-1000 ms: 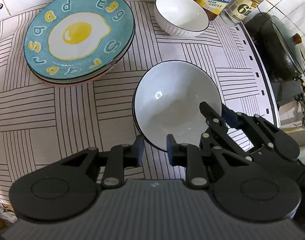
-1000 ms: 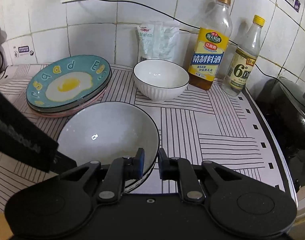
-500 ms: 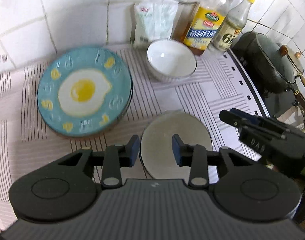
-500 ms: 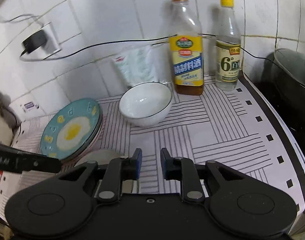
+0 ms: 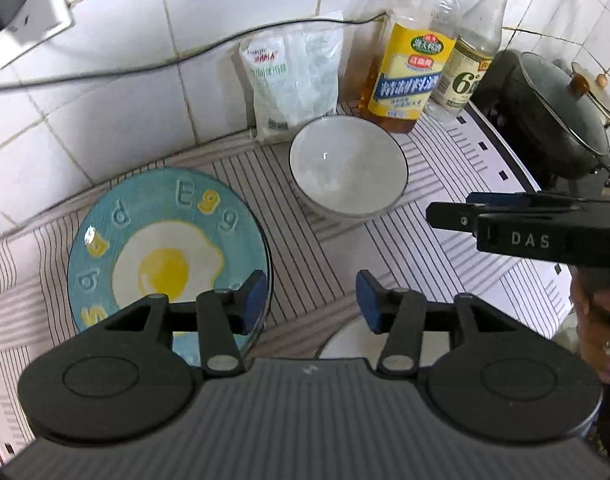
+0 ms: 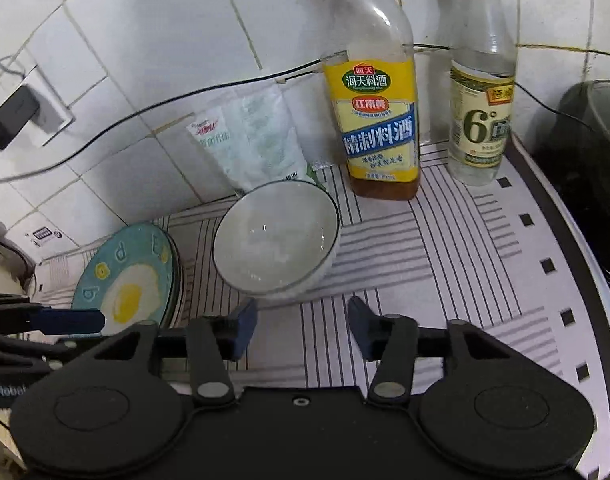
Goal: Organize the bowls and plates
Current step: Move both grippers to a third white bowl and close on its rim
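Observation:
A teal plate [image 5: 165, 256] with a fried-egg picture tops a short stack of plates on the striped mat [image 5: 313, 280]. A small white bowl [image 5: 347, 168] with a dark rim stands behind it, near the wall. A wider white bowl [image 5: 345, 346] is mostly hidden under my left gripper [image 5: 311, 296]. That gripper's jaws are opening with nothing between them. My right gripper [image 6: 301, 320] hovers just in front of the small bowl [image 6: 277, 236], jaws also opening and empty. It enters the left wrist view from the right [image 5: 449, 210]. The teal plate [image 6: 129, 276] lies to its left.
A cooking-wine bottle [image 6: 373, 120], a vinegar bottle [image 6: 481, 120] and a white bag [image 6: 249, 144] stand against the tiled wall. A lidded wok [image 5: 557, 120] sits past the mat's right edge. A plug [image 6: 13, 116] and its cable run along the wall. A hand [image 5: 597, 320] holds the right gripper.
Both grippers have drawn up and back from the wide bowl, which stays on the mat. Their jaws have spread from nearly shut to well apart. The right gripper now faces the small bowl.

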`<state>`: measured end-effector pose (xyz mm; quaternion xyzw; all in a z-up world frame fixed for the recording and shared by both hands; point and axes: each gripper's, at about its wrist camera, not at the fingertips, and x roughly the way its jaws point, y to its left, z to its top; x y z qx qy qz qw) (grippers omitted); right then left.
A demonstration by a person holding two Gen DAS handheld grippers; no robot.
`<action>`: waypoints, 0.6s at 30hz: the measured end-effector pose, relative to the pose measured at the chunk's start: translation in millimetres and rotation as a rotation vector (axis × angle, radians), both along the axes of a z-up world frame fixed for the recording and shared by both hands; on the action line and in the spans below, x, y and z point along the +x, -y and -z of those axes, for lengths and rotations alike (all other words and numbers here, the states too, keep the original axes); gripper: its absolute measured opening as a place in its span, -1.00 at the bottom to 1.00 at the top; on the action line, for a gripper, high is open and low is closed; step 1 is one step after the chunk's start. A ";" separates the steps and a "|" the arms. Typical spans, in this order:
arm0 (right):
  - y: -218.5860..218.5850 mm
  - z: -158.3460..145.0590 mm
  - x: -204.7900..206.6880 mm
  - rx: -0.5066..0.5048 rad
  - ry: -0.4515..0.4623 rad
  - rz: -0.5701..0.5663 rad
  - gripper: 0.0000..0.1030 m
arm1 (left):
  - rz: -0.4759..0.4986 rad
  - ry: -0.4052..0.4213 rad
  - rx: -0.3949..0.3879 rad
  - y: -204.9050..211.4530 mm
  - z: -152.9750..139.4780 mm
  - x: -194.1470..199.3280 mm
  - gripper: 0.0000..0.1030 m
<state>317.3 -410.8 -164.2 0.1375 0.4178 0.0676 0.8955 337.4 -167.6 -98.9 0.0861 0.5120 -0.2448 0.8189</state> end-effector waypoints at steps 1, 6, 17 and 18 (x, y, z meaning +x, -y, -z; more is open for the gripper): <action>2.8 0.3 5.4 0.007 -0.002 -0.002 0.15 | 0.004 0.001 -0.001 2.5 0.0 4.0 0.02; 16.7 13.0 32.9 0.041 -0.015 0.031 0.17 | -0.035 0.013 -0.021 10.7 10.7 31.9 0.08; 18.3 54.6 61.2 0.072 0.028 0.074 -0.05 | -0.102 0.094 -0.010 31.5 52.7 70.2 -0.10; 17.3 57.3 60.9 0.065 0.029 0.071 -0.12 | -0.105 0.105 0.005 34.7 53.4 69.7 -0.15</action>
